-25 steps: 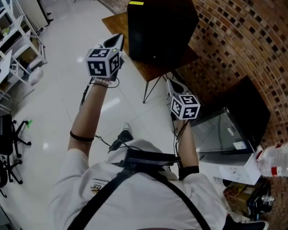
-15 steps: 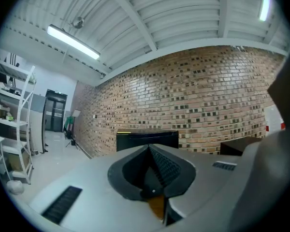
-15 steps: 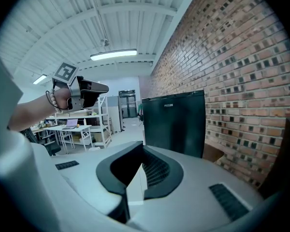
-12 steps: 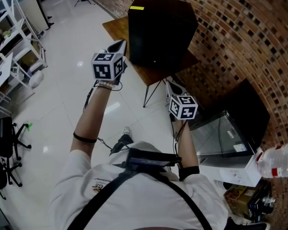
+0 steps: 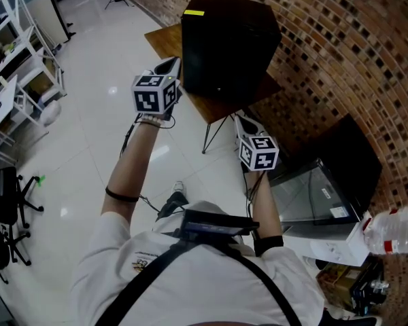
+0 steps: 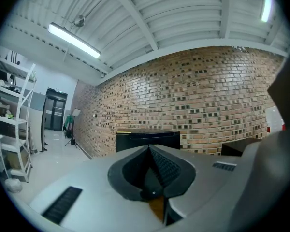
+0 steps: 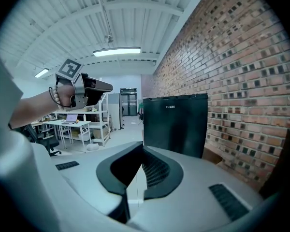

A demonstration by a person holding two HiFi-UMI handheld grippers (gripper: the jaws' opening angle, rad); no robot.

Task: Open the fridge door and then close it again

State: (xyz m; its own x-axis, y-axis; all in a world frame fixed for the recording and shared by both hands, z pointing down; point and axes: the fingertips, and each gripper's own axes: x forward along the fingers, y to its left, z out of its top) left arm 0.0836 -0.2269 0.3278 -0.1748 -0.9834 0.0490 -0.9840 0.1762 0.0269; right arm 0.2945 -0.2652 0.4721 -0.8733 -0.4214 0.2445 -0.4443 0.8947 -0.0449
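Black fridge point(image 5: 224, 39) near left claw point(image 5: 170, 64) tip, farther from right claw point(image 5: 242, 119); both closed, empty.

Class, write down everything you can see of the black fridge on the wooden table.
The black fridge is a compact boxy cabinet with a smooth, glossy dark shell. A yellow sticker lies along one top edge; pale lettering marks its front near the top. Its door looks shut. It stands upright on a wooden table with thin metal legs, close to the brick wall. The left hand-held gripper and right hand-held gripper hang short of it.
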